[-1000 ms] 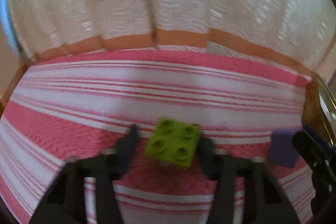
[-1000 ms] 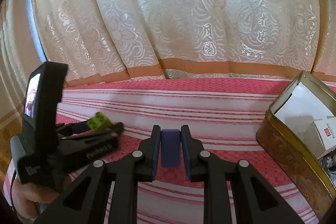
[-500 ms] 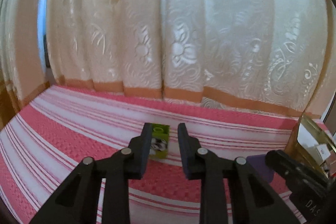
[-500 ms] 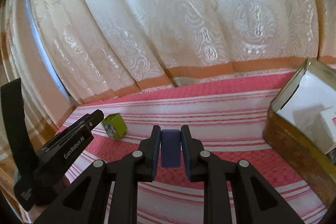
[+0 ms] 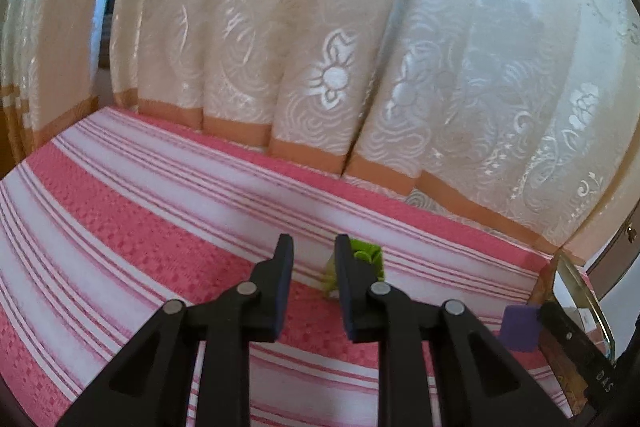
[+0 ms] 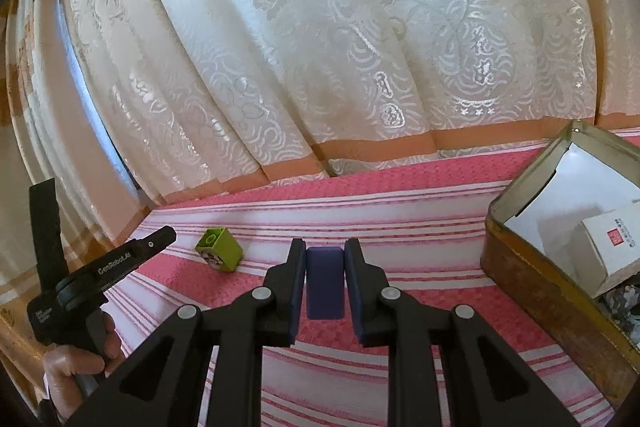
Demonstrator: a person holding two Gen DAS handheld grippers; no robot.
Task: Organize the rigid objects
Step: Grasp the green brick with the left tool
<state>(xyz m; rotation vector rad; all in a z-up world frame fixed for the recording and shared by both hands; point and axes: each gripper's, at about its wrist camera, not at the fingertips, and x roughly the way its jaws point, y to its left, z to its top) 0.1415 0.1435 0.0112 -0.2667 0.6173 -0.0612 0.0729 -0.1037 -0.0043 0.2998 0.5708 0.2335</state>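
Observation:
A lime green toy brick (image 6: pixel 220 249) lies tipped on its side on the pink striped cloth (image 6: pixel 400 219). In the left wrist view, the green brick (image 5: pixel 366 255) peeks out behind the right finger of my left gripper (image 5: pixel 310 247). That gripper hovers above the cloth with its jaws drawn in and nothing between them. From the right wrist, the left gripper (image 6: pixel 156 241) hangs left of the brick, apart from it. My right gripper (image 6: pixel 325 245) is shut on a dark blue block (image 6: pixel 325 279). The blue block (image 5: pixel 520 327) also shows at the right of the left wrist view.
An open golden tin (image 6: pixel 520 195) stands at the right with a white carton (image 6: pixel 612 243) inside. A cream patterned curtain (image 6: pixel 360 47) hangs along the far edge of the cloth. A person's hand (image 6: pixel 76 363) grips the left tool.
The left jaws, first spread around the green brick, have drawn in empty and risen; the brick now lies tipped on the cloth. The right gripper has kept the blue block.

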